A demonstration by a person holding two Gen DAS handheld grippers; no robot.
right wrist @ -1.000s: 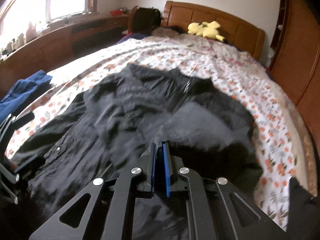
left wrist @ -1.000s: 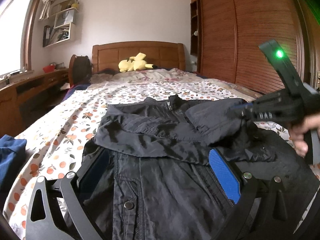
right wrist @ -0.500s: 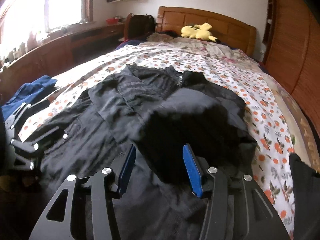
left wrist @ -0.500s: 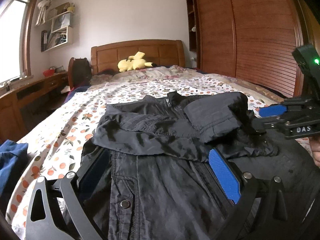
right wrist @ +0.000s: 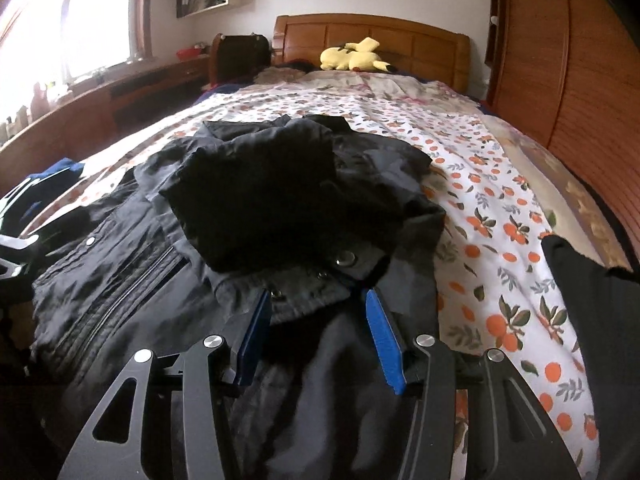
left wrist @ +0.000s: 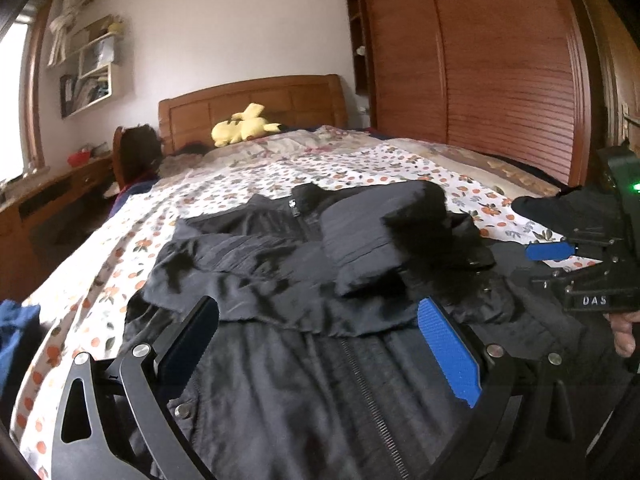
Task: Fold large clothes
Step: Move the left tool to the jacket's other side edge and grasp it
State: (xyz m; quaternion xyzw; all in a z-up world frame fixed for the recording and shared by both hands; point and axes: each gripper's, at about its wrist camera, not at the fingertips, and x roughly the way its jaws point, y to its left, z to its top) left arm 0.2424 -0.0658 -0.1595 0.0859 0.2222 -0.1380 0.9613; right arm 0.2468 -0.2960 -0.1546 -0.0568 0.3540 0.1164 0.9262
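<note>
Across the bed (right wrist: pixel 460 128), floral sheet lies bare toward the headboard and along the right side. The black jacket (left wrist: pixel 304 360) lies flat at the near end, zipper up, both sleeves folded across its chest. The left gripper (left wrist: pixel 320 344) hovers above the jacket front, jaws wide apart, holding nothing. The right gripper (right wrist: pixel 316 332) stands released just short of the snapped cuff (right wrist: pixel 320 280). Only the left view shows the hand (left wrist: pixel 624 328) holding the right gripper.
</note>
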